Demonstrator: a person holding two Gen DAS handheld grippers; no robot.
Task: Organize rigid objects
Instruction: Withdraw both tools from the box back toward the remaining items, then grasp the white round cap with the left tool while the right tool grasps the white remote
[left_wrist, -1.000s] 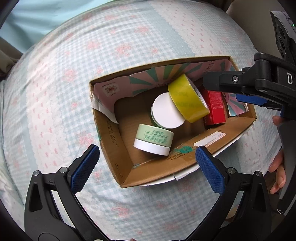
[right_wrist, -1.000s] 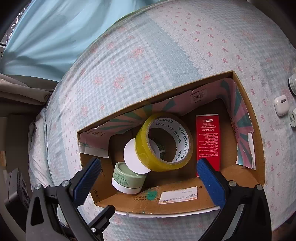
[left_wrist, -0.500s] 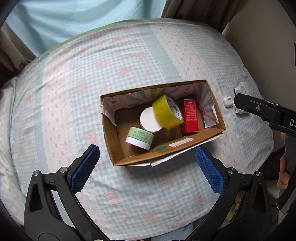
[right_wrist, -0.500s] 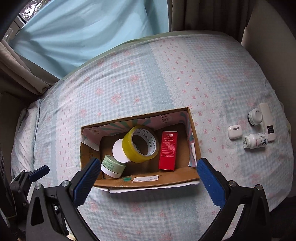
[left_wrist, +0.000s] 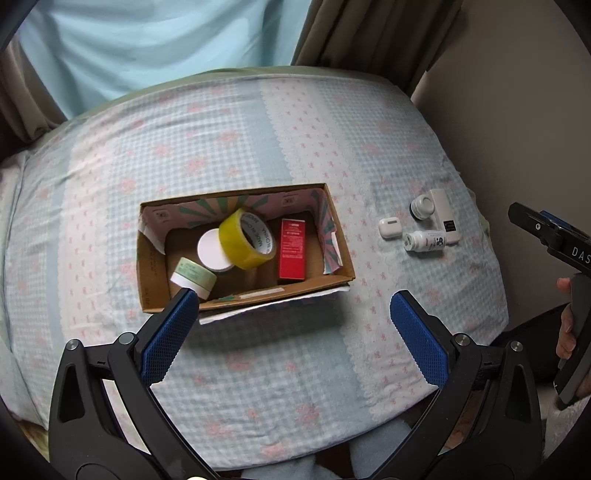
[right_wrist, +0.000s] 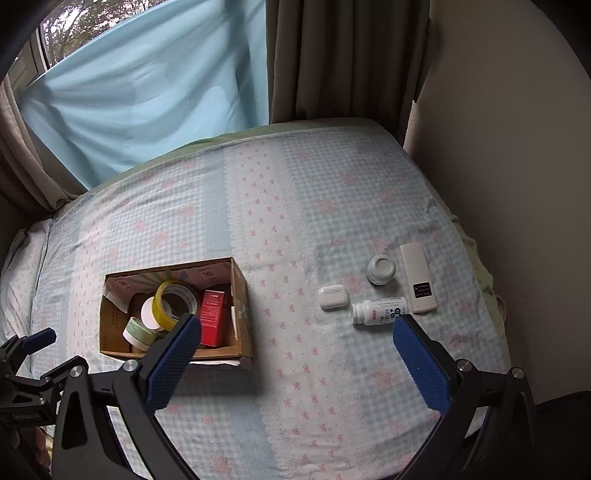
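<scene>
A cardboard box (left_wrist: 338, 254) (right_wrist: 242, 295) lies on the bed. It holds a yellow tape roll (left_wrist: 245, 240) (right_wrist: 173, 301), a red carton (left_wrist: 292, 249) (right_wrist: 212, 317), a white round lid (left_wrist: 212, 251) and a green jar (left_wrist: 192, 282) (right_wrist: 138, 332). To its right on the sheet lie a white earbud case (left_wrist: 389, 228) (right_wrist: 333, 297), a white bottle on its side (left_wrist: 424, 240) (right_wrist: 378, 312), a small round jar (left_wrist: 422, 207) (right_wrist: 381, 269) and a white remote (left_wrist: 443, 218) (right_wrist: 417, 278). My left gripper (left_wrist: 291, 321) and right gripper (right_wrist: 295, 339) are open, empty, well above the bed.
The bed (right_wrist: 295, 221) has a blue and pink checked sheet. A pale blue curtain (right_wrist: 147, 92) and brown drapes (right_wrist: 332, 55) hang behind it. A wall (right_wrist: 517, 129) runs along the right side. The right gripper's body shows at the right edge of the left wrist view (left_wrist: 554, 236).
Both grippers have pulled up and back from the box, which now looks much smaller. The loose items on the right have come into view. Both stay open.
</scene>
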